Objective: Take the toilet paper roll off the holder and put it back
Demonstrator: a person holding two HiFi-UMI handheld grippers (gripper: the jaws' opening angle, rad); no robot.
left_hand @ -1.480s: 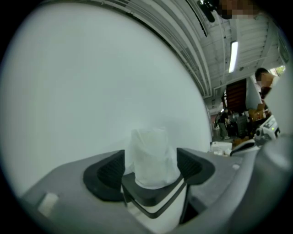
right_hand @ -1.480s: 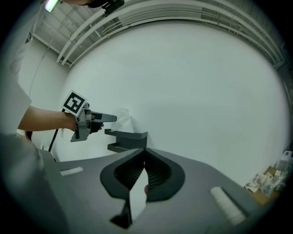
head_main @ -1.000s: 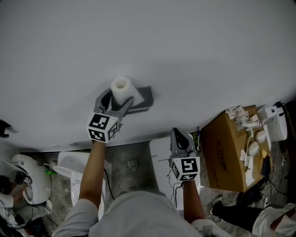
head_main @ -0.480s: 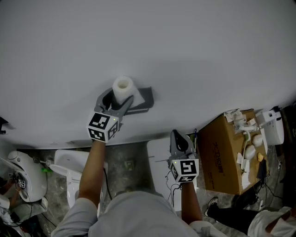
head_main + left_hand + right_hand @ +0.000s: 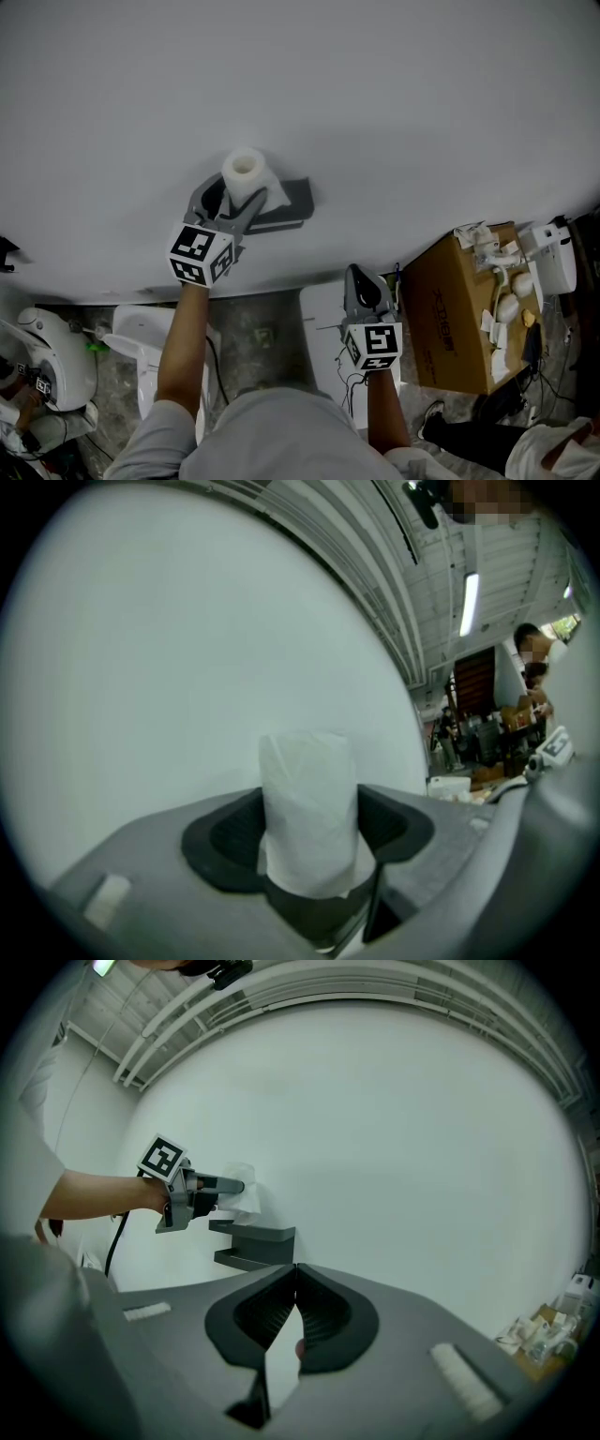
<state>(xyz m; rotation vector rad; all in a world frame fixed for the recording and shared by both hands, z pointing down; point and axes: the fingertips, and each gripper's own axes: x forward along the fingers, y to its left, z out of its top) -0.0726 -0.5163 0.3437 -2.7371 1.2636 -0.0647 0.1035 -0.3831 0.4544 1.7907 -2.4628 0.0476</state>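
white toilet paper roll (image 5: 245, 178) is now clamped between the left gripper's (image 5: 234, 194) narrowed jaws. it has shifted slightly up and left from the grey holder (image 5: 287, 201), so removal seems under way. the right gripper (image 5: 364, 281) hangs closed, empty.

Soft crinkled paper roll (image 5: 307, 808), matt grey holder (image 5: 286, 199), smooth white wall (image 5: 375, 112)
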